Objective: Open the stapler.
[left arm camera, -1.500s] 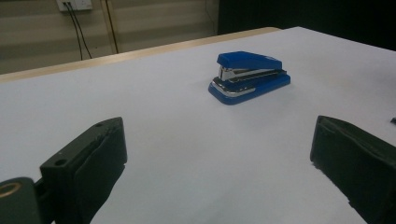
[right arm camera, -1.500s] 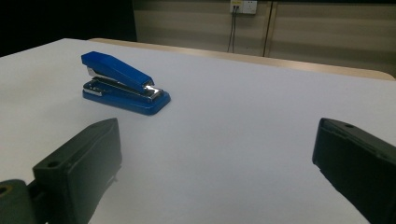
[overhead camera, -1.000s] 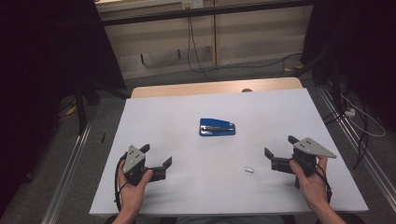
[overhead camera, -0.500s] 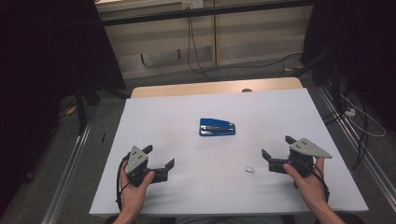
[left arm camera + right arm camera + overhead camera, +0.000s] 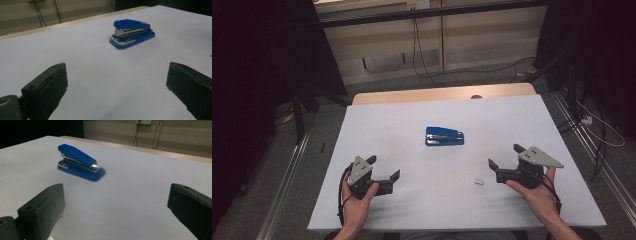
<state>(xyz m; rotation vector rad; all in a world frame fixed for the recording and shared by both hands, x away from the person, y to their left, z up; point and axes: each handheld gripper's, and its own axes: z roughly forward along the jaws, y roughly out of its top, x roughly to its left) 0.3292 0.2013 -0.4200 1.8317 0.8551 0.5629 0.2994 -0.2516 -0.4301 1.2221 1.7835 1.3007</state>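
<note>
Since the earlier frames, the right gripper (image 5: 507,161) has been brought a little inward and toward the near edge, closer to the small white piece (image 5: 479,182), while the left gripper (image 5: 383,167) is kept almost where it was and the blue stapler (image 5: 444,136) is left unmoved.

No brand, label or readable writing can be made out on the stapler or on either gripper.

The stapler is seen as a blue body with a blue base and a bright metal magazine between them, lying flat and closed on the white table (image 5: 522,120), near its middle. In the left gripper view the stapler (image 5: 132,33) is seen ahead and slightly right, between the lines of the two black jaws; in the right gripper view it (image 5: 80,163) is seen ahead and to the left, with a glint on its metal nose.

Both pairs of jaws are held wide apart with nothing between them, and both are pointed toward the stapler from well apart.

The small white piece is found just beside the right gripper, on its inner side. Open white surface is left on every side of the stapler, and a strip of wooden tabletop (image 5: 442,94) is shown beyond the far edge of the white sheet.
</note>
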